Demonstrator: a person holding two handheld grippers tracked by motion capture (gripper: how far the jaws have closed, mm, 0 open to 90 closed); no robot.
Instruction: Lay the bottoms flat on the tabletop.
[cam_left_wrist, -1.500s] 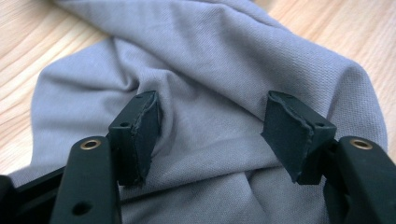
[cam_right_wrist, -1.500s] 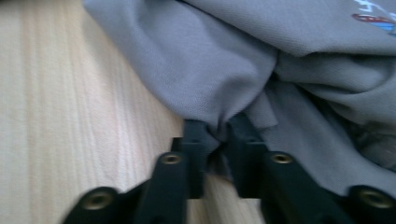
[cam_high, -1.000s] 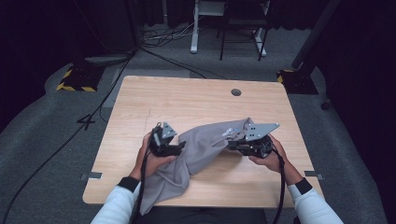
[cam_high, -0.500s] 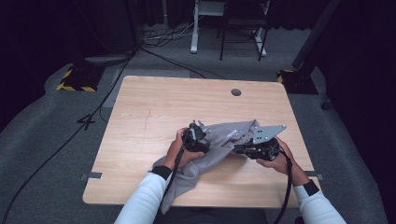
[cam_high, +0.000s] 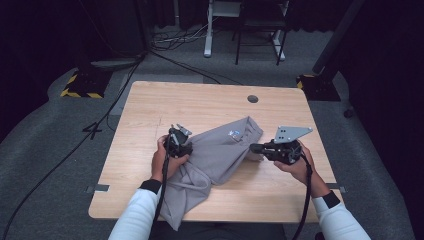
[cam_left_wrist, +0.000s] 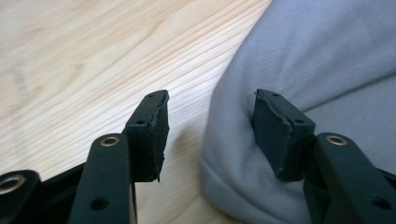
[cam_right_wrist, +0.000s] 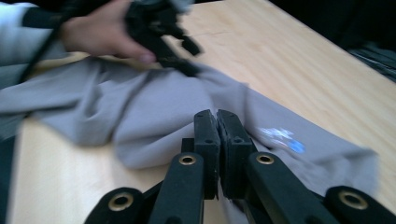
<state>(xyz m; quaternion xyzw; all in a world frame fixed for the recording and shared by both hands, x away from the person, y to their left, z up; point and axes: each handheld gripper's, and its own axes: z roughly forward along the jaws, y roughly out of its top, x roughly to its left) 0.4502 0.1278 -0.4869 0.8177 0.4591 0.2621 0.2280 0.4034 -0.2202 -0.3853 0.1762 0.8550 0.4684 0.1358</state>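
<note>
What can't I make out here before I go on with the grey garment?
- Right gripper: jaws together, but whether fabric is pinched between them can't be told in its own view.
- Grey garment: lower end hangs past the table edge, high view.
- Printed label: blurred, unreadable.
- Left gripper: open; one jaw's underside hidden against cloth.

Left gripper (cam_high: 179, 143) back leftward off the grey garment (cam_high: 220, 155), fingers now apart.

The light wooden surface (cam_high: 210, 102) is bare on its far half and left side, so a tool can pass there; the crumpled grey cloth garment (cam_high: 220, 155) blocks the near middle between both hands
</note>
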